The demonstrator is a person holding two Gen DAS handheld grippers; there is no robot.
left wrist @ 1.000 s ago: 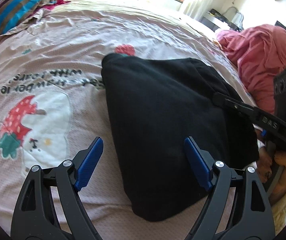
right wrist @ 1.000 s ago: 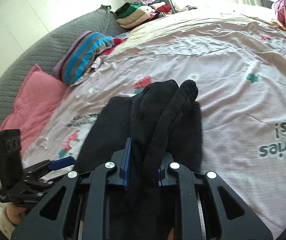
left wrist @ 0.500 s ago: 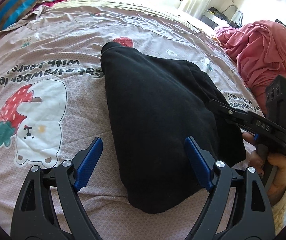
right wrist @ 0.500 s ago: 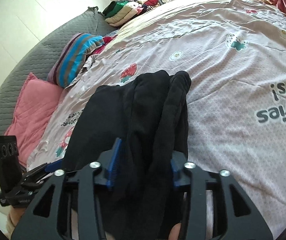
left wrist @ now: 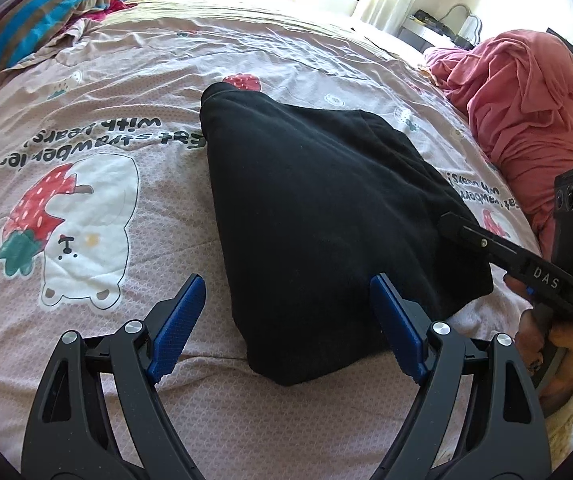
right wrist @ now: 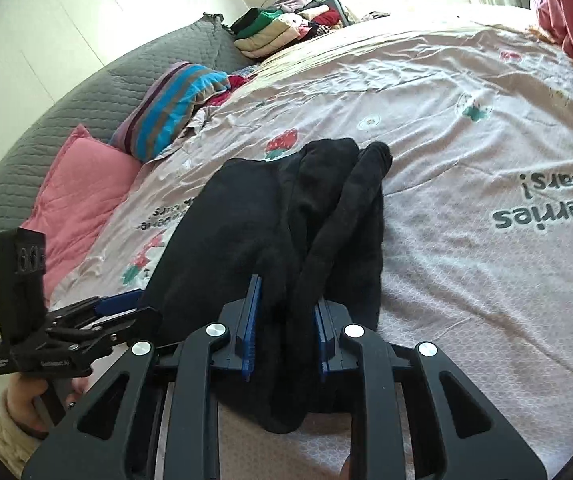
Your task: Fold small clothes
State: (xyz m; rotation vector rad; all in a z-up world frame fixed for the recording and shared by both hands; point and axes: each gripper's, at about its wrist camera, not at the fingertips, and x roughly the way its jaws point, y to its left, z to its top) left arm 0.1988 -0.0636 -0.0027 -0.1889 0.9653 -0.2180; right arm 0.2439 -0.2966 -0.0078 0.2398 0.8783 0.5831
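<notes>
A black garment [left wrist: 318,208] lies folded on the pink strawberry-print bedsheet [left wrist: 86,152]. My left gripper [left wrist: 286,312] is open, its blue pads on either side of the garment's near corner, just above the sheet. My right gripper [right wrist: 284,320] is shut on a bunched edge of the black garment [right wrist: 270,220]. In the left wrist view the right gripper [left wrist: 466,232] grips the garment's right edge. The left gripper also shows at lower left in the right wrist view [right wrist: 122,304].
A heap of red-pink cloth [left wrist: 526,112] lies at the right of the bed. A striped pillow [right wrist: 174,108], a pink cushion [right wrist: 82,192] and a grey quilted headboard [right wrist: 86,96] lie at the left. A stack of folded clothes [right wrist: 282,28] sits far back.
The right gripper eased slightly wider half a second ago and has closed again on the garment edge. The left gripper stays open over the near corner; the view shifted slightly.
</notes>
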